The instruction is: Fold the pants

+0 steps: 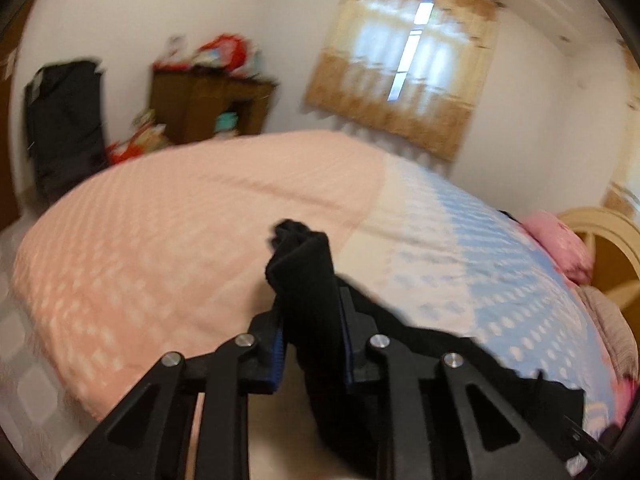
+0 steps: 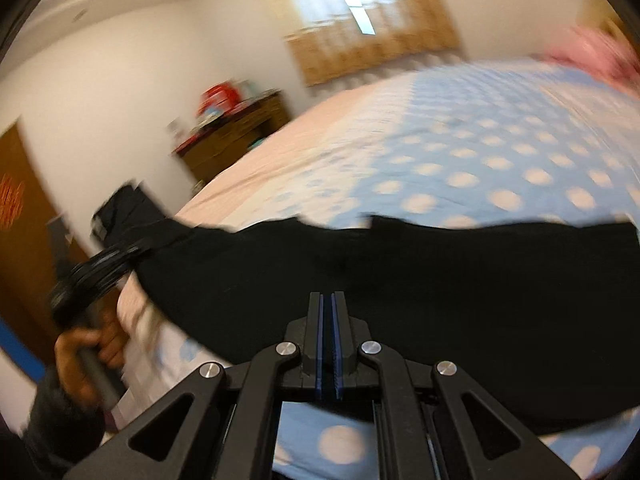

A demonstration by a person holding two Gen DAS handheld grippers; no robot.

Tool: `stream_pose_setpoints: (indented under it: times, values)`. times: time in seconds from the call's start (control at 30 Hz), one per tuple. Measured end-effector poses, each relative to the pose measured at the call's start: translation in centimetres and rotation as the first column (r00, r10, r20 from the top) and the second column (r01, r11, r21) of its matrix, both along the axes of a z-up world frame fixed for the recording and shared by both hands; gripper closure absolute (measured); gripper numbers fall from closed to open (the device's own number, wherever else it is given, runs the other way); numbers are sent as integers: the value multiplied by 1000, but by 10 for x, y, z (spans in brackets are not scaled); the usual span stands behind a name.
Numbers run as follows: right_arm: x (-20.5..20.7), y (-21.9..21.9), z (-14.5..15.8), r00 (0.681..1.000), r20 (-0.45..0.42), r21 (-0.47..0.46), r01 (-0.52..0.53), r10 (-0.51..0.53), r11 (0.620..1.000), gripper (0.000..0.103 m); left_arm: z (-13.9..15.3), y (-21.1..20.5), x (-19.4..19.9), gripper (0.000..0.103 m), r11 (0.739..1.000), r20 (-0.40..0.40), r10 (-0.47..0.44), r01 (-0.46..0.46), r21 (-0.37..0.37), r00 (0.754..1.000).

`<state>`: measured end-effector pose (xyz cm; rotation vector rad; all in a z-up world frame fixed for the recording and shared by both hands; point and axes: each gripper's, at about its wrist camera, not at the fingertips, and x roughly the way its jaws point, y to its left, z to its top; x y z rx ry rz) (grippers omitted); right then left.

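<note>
Step in hand: the left gripper (image 1: 312, 312) has a bunched end of the black pants (image 1: 304, 280) pinched between its blue pads and raised off the bed (image 1: 180, 208); judged from this, a fold is being started by carrying that end across.
Left gripper state: jaws narrowed onto the thick wad of cloth, which stands up past the fingertips and hangs down behind them.
Right gripper state: the right gripper (image 2: 329, 320) has its jaws pressed fully together with no cloth visible between the pads; it hovers over the pants (image 2: 400, 280), and contact with the fabric cannot be told.
Where the pants are: spread in a wide dark band across the near edge of the bed (image 2: 480, 152), on the dotted blue part of the cover, one end lifted at the left.
Person's hand: a hand (image 2: 86, 348) grips the left tool's handle at the bed's edge in the right wrist view.
How to do it well: keep the pinch firm, lift only enough for the cloth to clear itself, and travel straight along the garment so the edges line up.
Right gripper's best use: likely to pin or grasp the opposite end, so the band does not drag.
Risk: the wad is bunched, so the fold may land creased unless it is drawn taut first.
</note>
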<state>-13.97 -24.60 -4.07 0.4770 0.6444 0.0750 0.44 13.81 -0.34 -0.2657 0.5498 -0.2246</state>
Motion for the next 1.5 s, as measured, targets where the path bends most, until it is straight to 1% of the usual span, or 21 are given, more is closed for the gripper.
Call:
stream_pose_setpoints:
  times: [0.1,0.2,0.3,0.43,0.5,0.57,0.67,0.8,0.87,0.9,0.97,1.0,1.07,1.1,1.13,1.17,1.23,1.3,1.33,1.43,1.5]
  values:
    - [-10,-31,-4,997,-12,48,79,-78,996,98,21,-35,-11,81,993,84,-116,114,34,990]
    - [-29,-59,1,989,5,36,150,-150,988,98,40,-84,-31,81,962,160,-273,264,74,948]
    - [-48,-84,4,977,14,35,211,-212,977,98,47,-132,-50,81,907,190,-421,415,73,887]
    - [-78,-115,9,956,37,40,290,-292,956,98,44,-206,-81,81,789,202,-614,604,115,763]
    - [-90,-126,11,948,44,48,313,-316,948,98,42,-232,-94,81,742,199,-670,654,147,716]
    - [-100,-137,10,939,45,62,337,-340,940,98,29,-264,-107,81,680,166,-733,710,183,660]
    - [-109,-150,10,926,43,78,372,-376,925,98,7,-290,-121,81,613,99,-787,756,227,609]
    - [-112,-157,9,917,40,87,392,-396,916,98,-14,-309,-135,81,554,28,-825,796,245,565]
    - [-111,-158,7,920,37,99,385,-390,918,98,-28,-318,-142,81,507,-18,-846,813,287,533]
    - [-109,-158,6,923,37,105,378,-384,920,98,-31,-319,-147,80,495,-37,-848,814,305,529]
    - [-107,-156,6,931,46,128,355,-363,926,98,-41,-322,-147,69,465,-105,-848,825,321,519]
    - [-108,-156,6,936,55,157,337,-349,928,98,-44,-323,-145,66,446,-135,-853,839,312,503]
    - [-108,-160,4,943,54,230,309,-330,923,98,-41,-320,-144,49,412,-171,-863,857,310,476]
    - [-108,-162,2,945,47,259,302,-324,918,96,-38,-317,-147,38,411,-159,-864,852,324,478]
    - [-109,-163,2,945,39,275,302,-325,913,86,-31,-309,-148,30,415,-134,-866,842,345,481]
    - [-110,-164,3,944,38,280,304,-327,911,64,-20,-295,-149,23,422,-98,-869,829,367,485]
    - [-117,-162,8,937,65,287,313,-344,906,40,-9,-276,-144,16,447,-64,-862,813,374,504]
    - [-118,-157,14,944,98,289,277,-316,916,39,4,-249,-132,12,501,-36,-838,793,348,545]
    - [-115,-151,17,954,103,272,246,-283,930,39,10,-230,-121,10,555,-18,-806,766,326,592]
    - [-100,-127,15,969,44,136,234,-242,963,39,14,-201,-91,9,683,-9,-699,671,290,715]
    - [-89,-113,3,969,-35,51,246,-245,968,39,9,-184,-73,9,745,-23,-631,614,262,775]
